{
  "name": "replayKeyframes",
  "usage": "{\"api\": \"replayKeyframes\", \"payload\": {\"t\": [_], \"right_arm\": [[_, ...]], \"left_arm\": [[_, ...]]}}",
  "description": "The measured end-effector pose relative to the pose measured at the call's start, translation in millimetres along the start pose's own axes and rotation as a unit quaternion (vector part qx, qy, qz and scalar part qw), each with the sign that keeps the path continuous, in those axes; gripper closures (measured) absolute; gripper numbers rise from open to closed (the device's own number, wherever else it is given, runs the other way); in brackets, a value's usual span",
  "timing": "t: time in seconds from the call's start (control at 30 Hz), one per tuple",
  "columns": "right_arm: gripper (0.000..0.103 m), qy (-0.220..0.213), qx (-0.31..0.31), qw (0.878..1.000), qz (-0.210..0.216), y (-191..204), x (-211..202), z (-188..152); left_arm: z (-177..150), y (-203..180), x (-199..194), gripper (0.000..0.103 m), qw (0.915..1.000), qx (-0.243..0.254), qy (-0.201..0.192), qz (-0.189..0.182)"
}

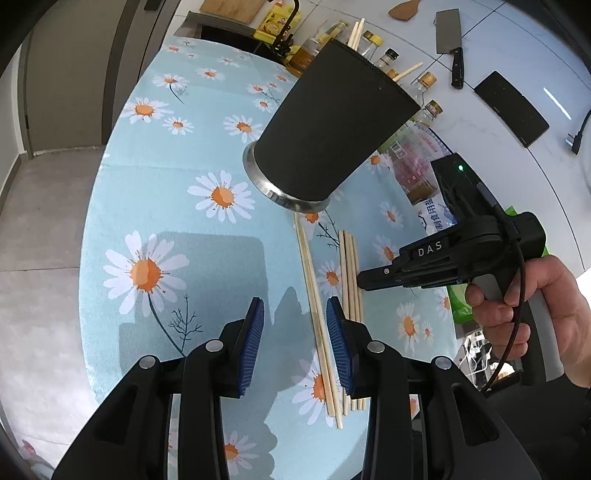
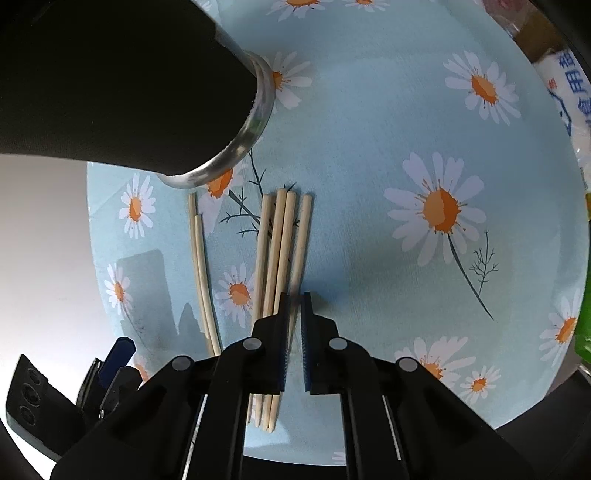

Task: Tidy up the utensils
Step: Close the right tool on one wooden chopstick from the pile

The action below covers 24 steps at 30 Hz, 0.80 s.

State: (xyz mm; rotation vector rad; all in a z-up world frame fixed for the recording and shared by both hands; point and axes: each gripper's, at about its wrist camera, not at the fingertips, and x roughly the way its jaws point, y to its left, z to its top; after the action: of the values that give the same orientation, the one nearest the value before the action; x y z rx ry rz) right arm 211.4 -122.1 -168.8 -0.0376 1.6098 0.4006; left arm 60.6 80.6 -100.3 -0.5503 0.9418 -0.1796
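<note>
A black utensil holder [image 1: 332, 122] with a steel base stands on the daisy tablecloth [image 1: 166, 206], with chopsticks [image 1: 356, 33] sticking out of its top. In front of it a pair of chopsticks [image 1: 310, 277] and a bundle of several more [image 1: 351, 273] lie flat. My left gripper [image 1: 294, 306] hovers open over the pair, which runs close to its right pad [image 1: 338, 332]. My right gripper [image 2: 295, 299] points down at the bundle [image 2: 277, 240], shut on its rightmost chopstick [image 2: 304, 236]. The holder [image 2: 129, 85] looms at upper left, and the pair [image 2: 199, 258] lies to the left.
Oil and sauce bottles [image 1: 388, 59] line the table's far edge behind the holder. A salt bag [image 1: 432, 218] lies at the right. On the counter beyond are a cleaver [image 1: 448, 40], a wooden spatula [image 1: 404, 9] and a black box [image 1: 511, 107]. The table's left edge drops to grey floor [image 1: 44, 221].
</note>
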Motion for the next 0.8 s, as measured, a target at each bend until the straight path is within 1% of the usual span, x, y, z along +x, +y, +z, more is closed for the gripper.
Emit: {"api": "replayKeyframes", "payload": {"t": [0.13,0.3,0.43,0.5,0.57,0.6,0.67,0.77,0.8], "right_arm": [[0.095,0.005,-0.006,0.999,-0.031,13,5,2],[0.096,-0.015,-0.028,0.996,-0.087,35,9,-4],[0.097,-0.033,-0.036,0.995,-0.086,41,11,-12],[0.097,-0.032,-0.033,0.996,-0.073,40,12,-13],[0.097,-0.025,-0.032,0.998,-0.056,23,5,-14],[0.097,-0.019,-0.034,0.998,-0.039,19,5,-12],[0.097,-0.020,-0.032,0.999,-0.023,8,0,-11],[0.098,-0.020,-0.027,0.999,0.021,-6,-9,-15],[0.098,-0.017,-0.029,0.998,0.052,-10,-12,-16]], "left_arm": [[3,3,1,0.069,0.9999,-0.006,-0.007,-0.007],[6,7,1,0.069,0.9997,-0.018,-0.010,-0.013],[6,5,0,0.069,0.9997,-0.016,-0.016,-0.011],[8,5,4,0.069,0.9997,-0.019,-0.012,-0.009],[8,3,8,0.069,0.9998,-0.019,-0.005,0.001],[9,2,8,0.069,0.9998,-0.020,-0.003,0.009],[10,1,10,0.069,0.9997,-0.021,0.003,0.015],[12,-5,14,0.069,0.9993,-0.008,0.014,0.033],[12,-8,16,0.069,0.9993,-0.003,0.020,0.032]]}}
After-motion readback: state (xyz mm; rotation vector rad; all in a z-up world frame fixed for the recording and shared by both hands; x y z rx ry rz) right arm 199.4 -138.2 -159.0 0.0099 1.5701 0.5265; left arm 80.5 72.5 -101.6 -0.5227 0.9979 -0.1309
